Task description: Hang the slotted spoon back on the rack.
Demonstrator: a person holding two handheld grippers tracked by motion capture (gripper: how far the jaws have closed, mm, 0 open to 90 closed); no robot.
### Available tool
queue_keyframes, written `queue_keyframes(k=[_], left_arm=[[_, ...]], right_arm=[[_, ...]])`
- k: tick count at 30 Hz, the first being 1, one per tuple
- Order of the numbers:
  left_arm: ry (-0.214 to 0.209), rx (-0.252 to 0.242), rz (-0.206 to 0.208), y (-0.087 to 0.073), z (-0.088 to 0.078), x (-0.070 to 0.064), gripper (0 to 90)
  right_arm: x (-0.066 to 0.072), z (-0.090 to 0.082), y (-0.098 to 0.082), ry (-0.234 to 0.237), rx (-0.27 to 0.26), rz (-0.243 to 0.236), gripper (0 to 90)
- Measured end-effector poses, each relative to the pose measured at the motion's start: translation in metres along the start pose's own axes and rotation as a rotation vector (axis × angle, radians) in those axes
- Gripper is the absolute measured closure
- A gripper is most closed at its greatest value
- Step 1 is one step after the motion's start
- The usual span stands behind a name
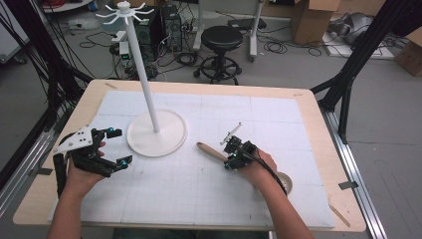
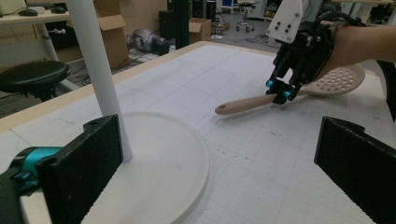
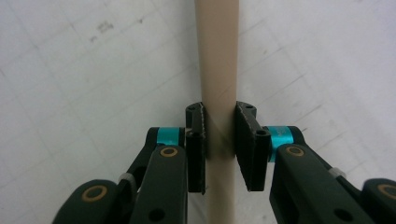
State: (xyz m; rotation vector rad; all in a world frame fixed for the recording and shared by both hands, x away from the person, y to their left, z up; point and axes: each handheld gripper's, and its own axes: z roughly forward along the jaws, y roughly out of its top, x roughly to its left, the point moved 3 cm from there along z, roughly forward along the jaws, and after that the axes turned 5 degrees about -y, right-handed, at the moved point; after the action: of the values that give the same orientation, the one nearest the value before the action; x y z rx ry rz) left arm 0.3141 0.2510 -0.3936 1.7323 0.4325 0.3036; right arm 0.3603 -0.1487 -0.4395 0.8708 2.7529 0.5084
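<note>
A beige skimmer spoon [image 2: 338, 79] with a perforated head lies on the white gridded mat [image 1: 199, 199], right of centre. Its handle [image 1: 209, 151] points left toward a white stand's round base [image 1: 171, 134]. My right gripper [image 1: 230, 162] comes down on the handle from above and is shut on it. In the right gripper view both pads press the handle [image 3: 217, 56] from either side of my right gripper [image 3: 219, 140]. My left gripper [image 1: 119, 147] hovers left of the base, open and holding nothing. In the left gripper view its jaws stand wide apart around my left gripper [image 2: 219, 158], facing the spoon.
The stand's tall white pole [image 1: 142, 69] rises from the base to a ring of hooks [image 1: 124, 12]. A roll of tape [image 1: 284, 181] lies under the right forearm. A thin wooden stick [image 1: 339, 215] rests near the table's front right corner. A black stool [image 1: 221, 40] stands beyond the table.
</note>
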Motion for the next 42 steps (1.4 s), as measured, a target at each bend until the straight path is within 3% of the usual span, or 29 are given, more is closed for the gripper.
queue_keyframes(k=[1, 2, 3, 6, 7, 12, 13, 14, 19, 29, 42], left_arm=[[0.001, -0.004, 0.001, 0.001, -0.001, 0.0, 1.7], [0.003, -0.009, 0.0, 0.001, -0.001, 0.0, 1.6], [0.004, -0.011, -0.001, 0.001, -0.002, 0.0, 1.6], [0.005, -0.011, -0.003, 0.001, -0.002, 0.001, 1.6], [0.002, -0.009, -0.002, 0.001, -0.002, 0.001, 1.6], [0.003, -0.009, 0.002, 0.002, -0.001, 0.0, 1.6], [0.004, -0.01, 0.001, 0.002, -0.002, 0.0, 1.7], [0.005, -0.011, 0.002, 0.002, -0.003, 0.0, 1.7], [0.005, -0.018, 0.004, 0.003, -0.004, 0.0, 1.7], [0.003, -0.015, 0.004, 0.003, -0.004, 0.0, 1.7], [0.001, -0.017, 0.003, 0.003, -0.004, 0.0, 1.6]], right_arm=[[-0.001, -0.004, 0.001, 0.0, -0.024, 0.007, 75.5], [-0.003, -0.016, 0.003, 0.018, -0.084, 0.02, 75.5], [-0.003, -0.016, 0.003, 0.018, -0.084, 0.02, 75.5], [-0.006, -0.036, 0.007, 0.033, -0.17, 0.017, 75.5], [-0.009, -0.05, 0.011, 0.027, -0.214, 0.022, 75.6], [-0.014, -0.069, 0.017, 0.035, -0.281, 0.038, 75.6], [-0.016, -0.077, 0.02, 0.042, -0.324, 0.045, 75.6], [-0.016, -0.077, 0.02, 0.042, -0.324, 0.045, 75.6], [-0.022, -0.099, 0.027, 0.076, -0.444, 0.059, 75.7], [-0.026, -0.121, 0.045, 0.084, -0.509, 0.041, 75.6], [-0.032, -0.157, 0.089, 0.063, -0.556, -0.009, 75.6]])
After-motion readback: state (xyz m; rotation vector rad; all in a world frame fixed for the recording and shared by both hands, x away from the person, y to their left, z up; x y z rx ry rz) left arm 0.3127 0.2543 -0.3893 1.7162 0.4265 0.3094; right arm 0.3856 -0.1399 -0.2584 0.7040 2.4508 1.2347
